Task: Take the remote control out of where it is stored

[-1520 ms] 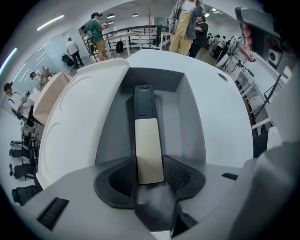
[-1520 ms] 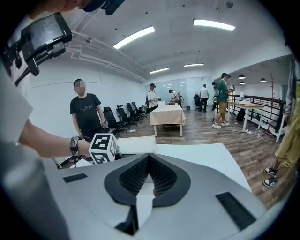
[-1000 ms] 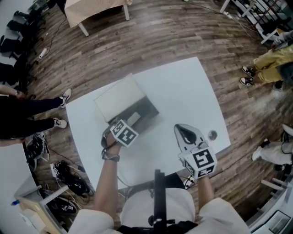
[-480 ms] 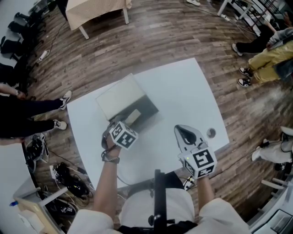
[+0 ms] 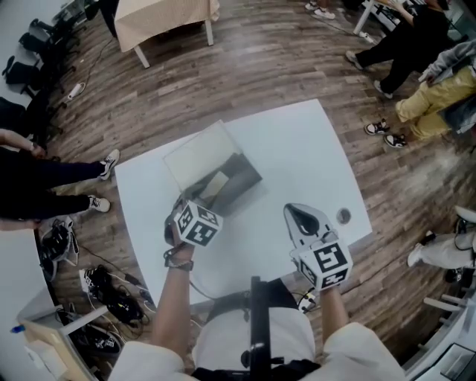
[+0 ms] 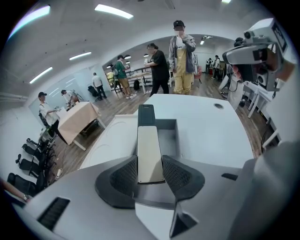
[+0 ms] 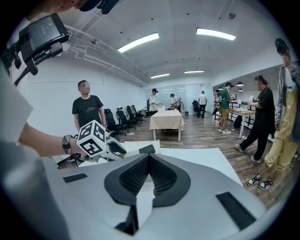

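The remote control (image 6: 150, 146) is a long slim bar with a pale beige face and a dark far end. My left gripper (image 6: 150, 163) is shut on its near end, and the remote points out over the open grey box (image 6: 169, 134). In the head view the remote (image 5: 216, 185) slants up from the box (image 5: 242, 181), whose lid (image 5: 199, 152) stands open at the far left. The left gripper (image 5: 195, 210) sits at the box's near side. My right gripper (image 5: 300, 216) hovers over the table's right part, shut and empty, apart from the box; its own view shows the jaws (image 7: 149, 165) closed.
The white table (image 5: 297, 152) stands on a wood floor. A small round disc (image 5: 343, 216) lies near the table's right edge. Several people stand around the room, with a cloth-covered table (image 5: 160, 16) farther off and cables and gear (image 5: 104, 286) on the floor at left.
My left gripper has drawn back toward me and slightly left, with the remote rising out of the box. The box lid has tilted further open. The right gripper has stayed put.
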Demonstrator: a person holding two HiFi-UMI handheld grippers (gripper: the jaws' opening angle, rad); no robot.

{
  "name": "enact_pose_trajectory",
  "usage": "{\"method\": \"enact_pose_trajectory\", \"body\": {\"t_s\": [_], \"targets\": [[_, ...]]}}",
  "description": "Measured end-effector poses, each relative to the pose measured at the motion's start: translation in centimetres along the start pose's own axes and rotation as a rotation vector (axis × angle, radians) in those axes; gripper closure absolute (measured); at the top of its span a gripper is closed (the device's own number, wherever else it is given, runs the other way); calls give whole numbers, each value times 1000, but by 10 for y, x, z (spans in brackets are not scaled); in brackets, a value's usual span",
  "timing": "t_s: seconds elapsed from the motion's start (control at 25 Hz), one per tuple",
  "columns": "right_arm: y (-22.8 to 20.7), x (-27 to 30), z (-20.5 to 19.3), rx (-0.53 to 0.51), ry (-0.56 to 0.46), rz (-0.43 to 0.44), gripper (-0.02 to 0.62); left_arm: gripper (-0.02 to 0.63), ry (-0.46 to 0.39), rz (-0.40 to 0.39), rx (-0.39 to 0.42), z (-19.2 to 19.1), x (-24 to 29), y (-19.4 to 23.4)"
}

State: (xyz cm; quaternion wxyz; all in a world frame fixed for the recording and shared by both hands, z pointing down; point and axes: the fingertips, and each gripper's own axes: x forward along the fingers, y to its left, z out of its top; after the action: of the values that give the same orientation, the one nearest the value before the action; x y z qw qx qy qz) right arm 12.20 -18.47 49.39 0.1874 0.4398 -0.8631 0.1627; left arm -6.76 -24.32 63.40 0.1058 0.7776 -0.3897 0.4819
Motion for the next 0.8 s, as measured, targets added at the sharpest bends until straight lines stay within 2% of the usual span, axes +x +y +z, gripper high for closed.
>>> {"method": "enact_pose_trajectory", "body": {"t_s": [0.4, 0.6, 0.8], "targets": [[25, -25, 20, -34, -45, -40, 595, 430, -212, 63, -63, 18, -60, 19], [34, -41, 37, -54, -90, -67, 595, 430, -338, 120, -116, 26, -101, 32], [44, -56, 54, -90, -130, -78, 595, 431, -440, 183, -107, 32, -146, 39]]}}
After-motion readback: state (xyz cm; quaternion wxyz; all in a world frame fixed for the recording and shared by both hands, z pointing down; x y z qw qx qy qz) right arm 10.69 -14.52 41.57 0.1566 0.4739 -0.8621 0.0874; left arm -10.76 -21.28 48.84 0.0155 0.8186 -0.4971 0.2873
